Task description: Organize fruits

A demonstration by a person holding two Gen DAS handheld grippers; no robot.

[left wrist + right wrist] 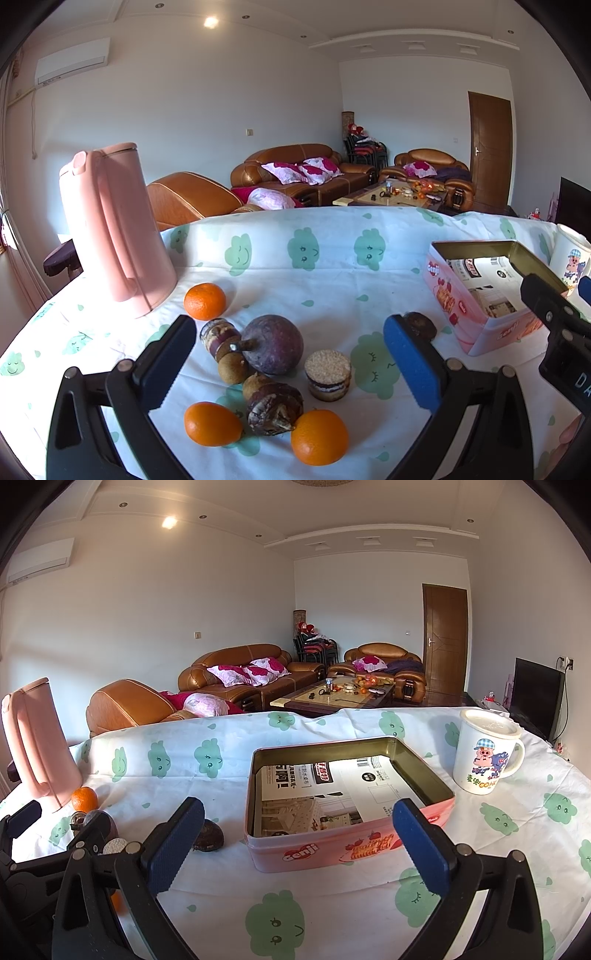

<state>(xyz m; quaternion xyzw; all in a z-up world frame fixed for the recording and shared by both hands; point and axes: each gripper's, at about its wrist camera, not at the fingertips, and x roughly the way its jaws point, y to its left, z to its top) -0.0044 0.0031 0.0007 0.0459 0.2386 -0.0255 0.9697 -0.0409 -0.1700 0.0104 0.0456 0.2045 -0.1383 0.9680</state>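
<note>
Tablecloth (332,904) bears paper-lined tin (258,853).

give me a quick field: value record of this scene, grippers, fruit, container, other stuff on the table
left gripper: open, over the fruit cluster, holding nothing
right gripper: open, in front of the tin, holding nothing
oranges: three, one by the jug, two nearest the camera
purple fruit: round, mid-cluster
round biscuit: right of the purple fruit
tin: pink, lid off, printed paper inside, no fruit
jug: pink, upright, far left
mug: white, cartoon print, right of the tin
</note>
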